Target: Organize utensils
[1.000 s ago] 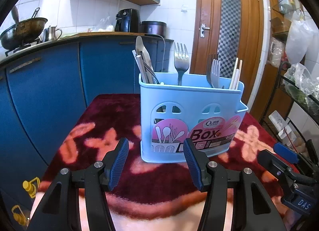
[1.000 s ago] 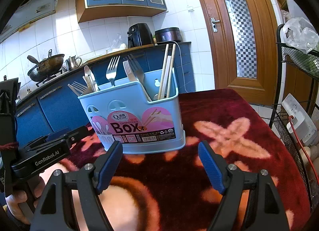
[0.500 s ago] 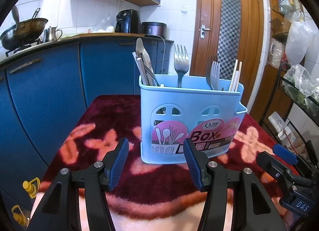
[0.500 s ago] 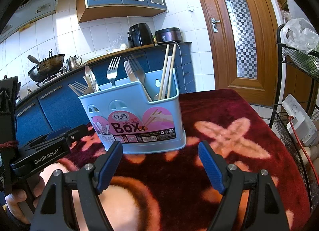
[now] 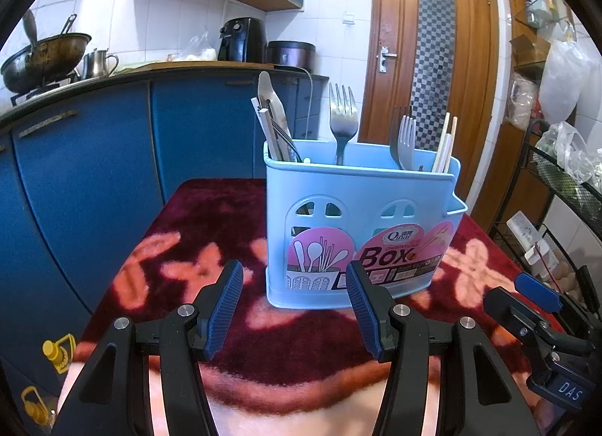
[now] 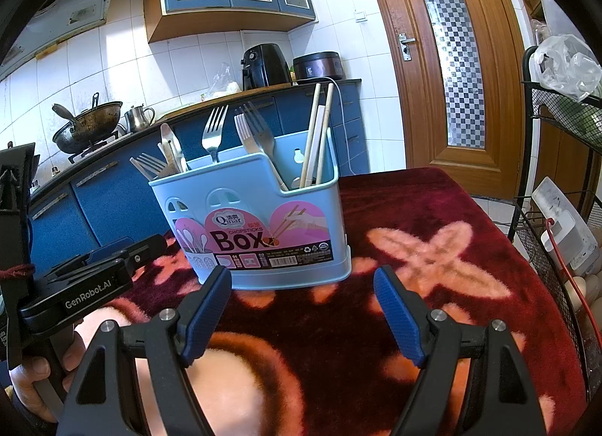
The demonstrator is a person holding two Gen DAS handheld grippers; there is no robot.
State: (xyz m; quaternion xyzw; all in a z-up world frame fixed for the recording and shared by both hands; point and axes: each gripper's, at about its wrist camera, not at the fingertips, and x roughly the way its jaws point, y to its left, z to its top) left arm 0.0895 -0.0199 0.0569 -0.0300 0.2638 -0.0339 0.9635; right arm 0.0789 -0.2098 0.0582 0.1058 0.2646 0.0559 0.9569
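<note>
Utensils seemingly all sorted in holder [image 5: 361, 225] ahead; left gripper [image 5: 293, 308] and right gripper [image 6: 301, 311], both spread empty, should retreat clear.

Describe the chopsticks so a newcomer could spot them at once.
On the red floral tablecloth stands a light blue utensil box. In its lower end compartment, nearest the wooden door, stand the chopsticks: thin, pale, straight sticks, unlike the metal forks beside them.

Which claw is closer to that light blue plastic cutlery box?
Left, it seems. The left claw sits open right at the light blue plastic cutlery box; the right claw hangs open slightly further back.
</note>
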